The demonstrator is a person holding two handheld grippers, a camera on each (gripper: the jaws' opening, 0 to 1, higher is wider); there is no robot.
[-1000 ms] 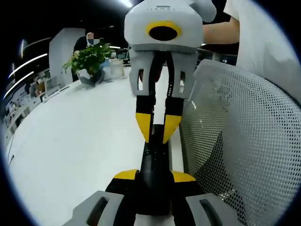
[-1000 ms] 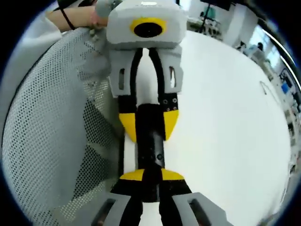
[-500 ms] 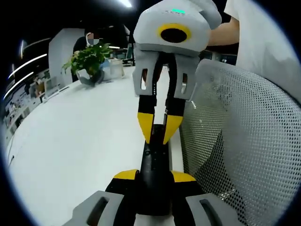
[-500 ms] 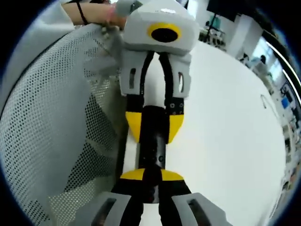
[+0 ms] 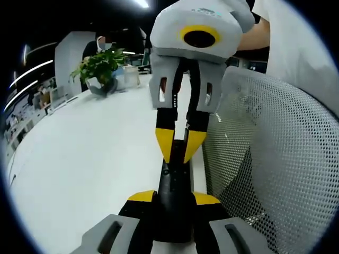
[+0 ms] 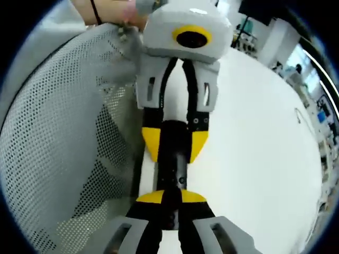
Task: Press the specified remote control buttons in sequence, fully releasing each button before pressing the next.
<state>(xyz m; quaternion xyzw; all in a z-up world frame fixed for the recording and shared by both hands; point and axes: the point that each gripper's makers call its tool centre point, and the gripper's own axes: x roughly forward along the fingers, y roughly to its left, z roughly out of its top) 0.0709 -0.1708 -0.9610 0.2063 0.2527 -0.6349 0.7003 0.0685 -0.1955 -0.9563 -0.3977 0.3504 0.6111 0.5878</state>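
A black remote control (image 5: 174,185) lies lengthwise between the yellow-tipped jaws of my left gripper (image 5: 174,198), which is shut on its near end just above the white table (image 5: 79,159). My right gripper (image 5: 179,153) comes down from above, its yellow fingertips (image 5: 165,142) drawn close together and resting on the remote's far end. In the right gripper view the remote control (image 6: 174,159) runs up from my right gripper (image 6: 172,197) to the left gripper (image 6: 175,145), whose jaws clamp its sides. The buttons are hidden.
A grey mesh chair back (image 5: 275,159) stands right beside the table edge, also seen as the chair back (image 6: 53,132). A potted plant (image 5: 100,66) sits at the table's far side. A person's forearm (image 5: 257,37) reaches in behind the right gripper.
The right gripper has shifted slightly up and to the right over the remote. The left gripper's hold on the remote is unchanged.
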